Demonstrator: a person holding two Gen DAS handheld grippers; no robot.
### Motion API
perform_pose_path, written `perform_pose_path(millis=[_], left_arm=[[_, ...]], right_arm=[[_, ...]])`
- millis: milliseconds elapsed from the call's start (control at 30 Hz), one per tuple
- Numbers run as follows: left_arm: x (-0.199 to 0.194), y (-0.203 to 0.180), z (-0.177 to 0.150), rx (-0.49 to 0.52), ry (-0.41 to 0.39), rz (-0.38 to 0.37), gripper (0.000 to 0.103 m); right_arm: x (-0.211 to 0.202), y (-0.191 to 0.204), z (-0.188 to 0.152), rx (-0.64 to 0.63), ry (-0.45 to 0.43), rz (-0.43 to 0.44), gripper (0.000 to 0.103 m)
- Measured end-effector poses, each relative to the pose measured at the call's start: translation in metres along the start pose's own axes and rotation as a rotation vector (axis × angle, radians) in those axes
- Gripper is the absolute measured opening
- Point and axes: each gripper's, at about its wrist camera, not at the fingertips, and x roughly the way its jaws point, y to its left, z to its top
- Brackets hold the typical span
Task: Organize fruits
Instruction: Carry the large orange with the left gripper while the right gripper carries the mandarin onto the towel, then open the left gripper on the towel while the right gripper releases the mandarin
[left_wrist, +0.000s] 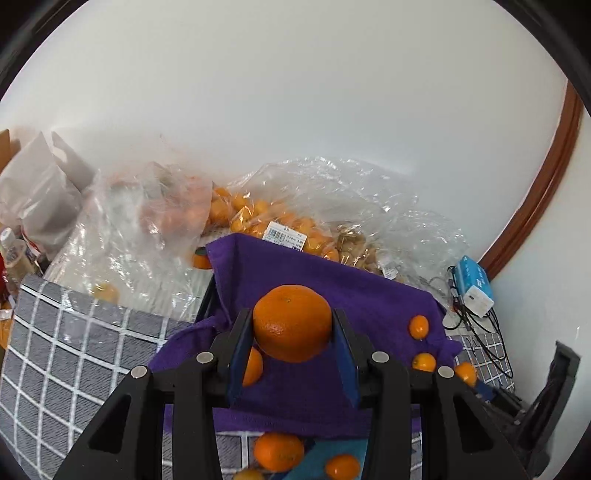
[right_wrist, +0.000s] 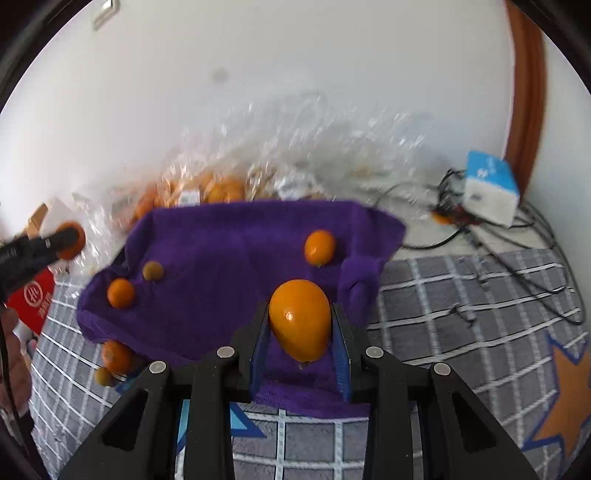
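Note:
My left gripper is shut on a round mandarin and holds it above the purple towel. My right gripper is shut on an oval kumquat over the towel's near edge. Small kumquats lie on the towel in the right wrist view. More oranges lie below the towel's front edge. The left gripper with its mandarin shows at the far left of the right wrist view.
Clear plastic bags of kumquats and mandarins sit behind the towel by the white wall. A grey checked cloth covers the surface. A blue-white box and black cables lie at the right. A red packet lies at the left.

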Motion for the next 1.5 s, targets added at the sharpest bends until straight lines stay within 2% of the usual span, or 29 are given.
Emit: perform_pose_path(millis=[233, 367, 533, 767, 867, 933, 1000, 1033, 1167, 1267, 1400, 1500], left_arm=[[0.032, 0.000, -0.023, 0.013, 0.049, -0.020, 0.040], [0.043, -0.004, -0.040, 0.054, 0.040, -0.024, 0.040], [0.048, -0.011, -0.046, 0.083, 0.052, -0.033, 0.040], [0.067, -0.009, -0.053, 0.068, 0.108, -0.005, 0.040], [0.068, -0.009, -0.057, 0.087, 0.101, 0.011, 0.040], [0.068, -0.009, -0.057, 0.086, 0.109, 0.005, 0.040], [0.066, -0.008, -0.055, 0.078, 0.106, -0.012, 0.041], [0.065, -0.008, -0.055, 0.075, 0.100, -0.023, 0.041], [0.051, -0.008, -0.047, 0.078, 0.067, -0.014, 0.045], [0.032, -0.009, -0.037, 0.090, 0.032, 0.013, 0.047], [0.000, -0.003, -0.036, 0.073, 0.013, 0.006, 0.047], [-0.021, 0.002, -0.042, 0.090, -0.008, 0.035, 0.047]], right_arm=[[0.020, -0.002, -0.008, -0.004, 0.011, 0.017, 0.032], [0.022, -0.006, -0.011, 0.005, 0.014, 0.020, 0.032], [0.027, -0.011, -0.011, 0.018, 0.021, 0.034, 0.032], [0.029, -0.007, -0.013, -0.004, 0.001, 0.035, 0.034], [0.029, -0.005, -0.016, -0.018, -0.010, 0.033, 0.034], [0.028, -0.003, -0.015, -0.029, -0.012, 0.024, 0.040], [0.026, -0.002, -0.015, -0.026, -0.023, 0.034, 0.049], [0.025, -0.002, -0.015, -0.028, -0.027, 0.035, 0.050], [0.010, -0.001, -0.011, -0.016, -0.067, 0.017, 0.050], [-0.008, 0.002, -0.004, 0.014, -0.098, 0.044, 0.050], [-0.041, 0.019, 0.001, -0.049, -0.137, 0.012, 0.050], [-0.058, 0.032, -0.004, -0.093, -0.144, -0.007, 0.052]])
